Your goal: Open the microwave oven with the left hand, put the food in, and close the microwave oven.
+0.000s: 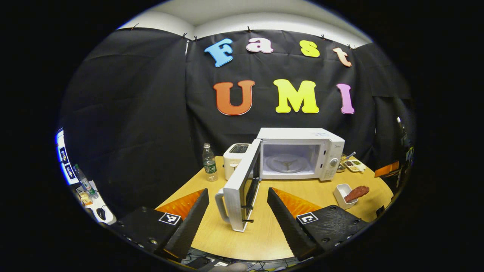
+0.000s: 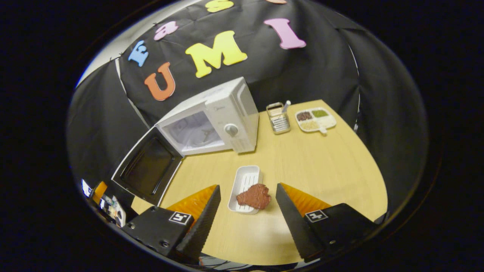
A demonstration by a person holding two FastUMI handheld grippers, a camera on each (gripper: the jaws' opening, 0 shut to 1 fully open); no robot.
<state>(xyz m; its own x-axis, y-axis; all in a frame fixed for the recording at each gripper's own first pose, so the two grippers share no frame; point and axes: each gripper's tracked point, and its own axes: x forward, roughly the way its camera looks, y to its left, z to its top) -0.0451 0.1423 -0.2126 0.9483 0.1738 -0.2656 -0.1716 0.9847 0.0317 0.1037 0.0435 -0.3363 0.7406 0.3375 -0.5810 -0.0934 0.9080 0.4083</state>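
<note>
Currently the microwave oven (image 1: 298,153) stands at the far side of the wooden table (image 1: 264,230) with its door (image 1: 242,185) swung fully open toward the near left; the glass turntable (image 1: 286,163) inside is bare. In the left gripper view, the left gripper (image 1: 238,206) has its fingers spread wide on either side of the door's near edge and white handle (image 1: 220,206), touching neither, so far as can be told. A white toaster (image 1: 235,158) sits just left of the oven, with a plastic water bottle (image 1: 209,162) further left. In the right gripper view, the right gripper (image 2: 247,202) is likewise spread wide and holds nothing; between and just beyond its fingers lies a white rectangular dish (image 2: 245,185) with a reddish-brown piece of meat (image 2: 254,196) resting on its near end and overhanging the rim. The dish lies on the table in front of the oven, near its control panel side, well apart from the open cavity. At the far right of the table stand a metal utensil holder (image 2: 278,118) and, beside it, a divided tray (image 2: 315,119) of foodstuffs.
</note>
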